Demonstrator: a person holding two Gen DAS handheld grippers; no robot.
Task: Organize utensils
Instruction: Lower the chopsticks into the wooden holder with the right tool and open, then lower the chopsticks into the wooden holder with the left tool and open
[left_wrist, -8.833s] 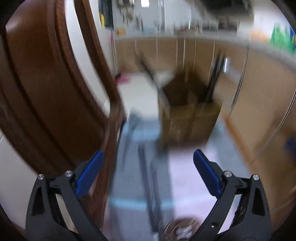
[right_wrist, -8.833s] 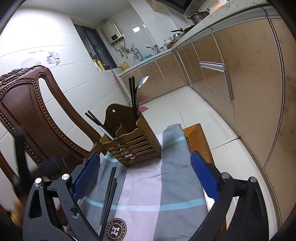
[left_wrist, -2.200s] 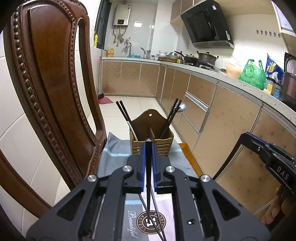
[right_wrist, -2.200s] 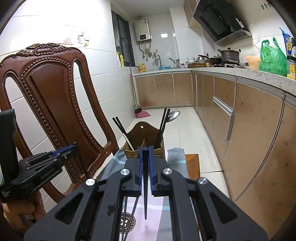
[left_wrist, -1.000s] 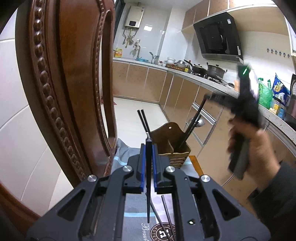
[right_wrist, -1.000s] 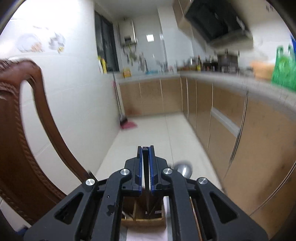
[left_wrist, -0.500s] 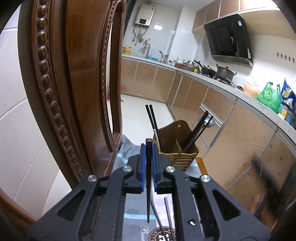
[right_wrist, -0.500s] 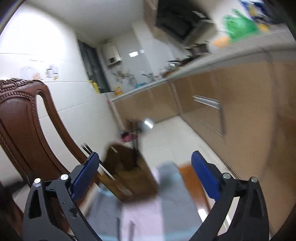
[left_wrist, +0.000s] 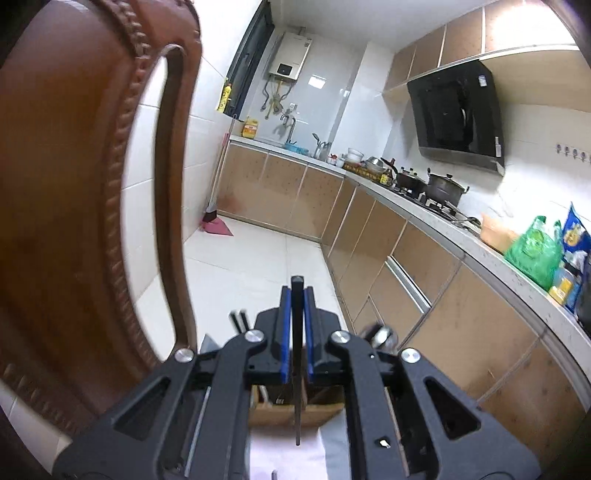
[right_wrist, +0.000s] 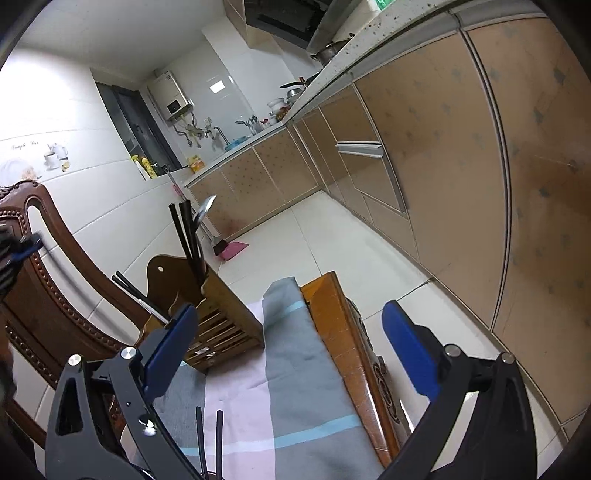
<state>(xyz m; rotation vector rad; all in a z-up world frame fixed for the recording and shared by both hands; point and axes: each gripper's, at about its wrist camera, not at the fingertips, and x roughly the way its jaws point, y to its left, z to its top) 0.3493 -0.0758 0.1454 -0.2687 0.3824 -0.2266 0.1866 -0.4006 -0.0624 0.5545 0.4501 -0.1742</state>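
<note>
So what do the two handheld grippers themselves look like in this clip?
Both match: the left gripper and right gripper have matte black plastic frames with triangular cut-outs, silver round-head pivot bolts, and flat blue pads on the inner faces of the fingers. No cables or lettering are visible on them in these views.

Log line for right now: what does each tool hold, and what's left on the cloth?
left tool: shut on chopstick | right tool: open, empty | cloth: two chopsticks left
</note>
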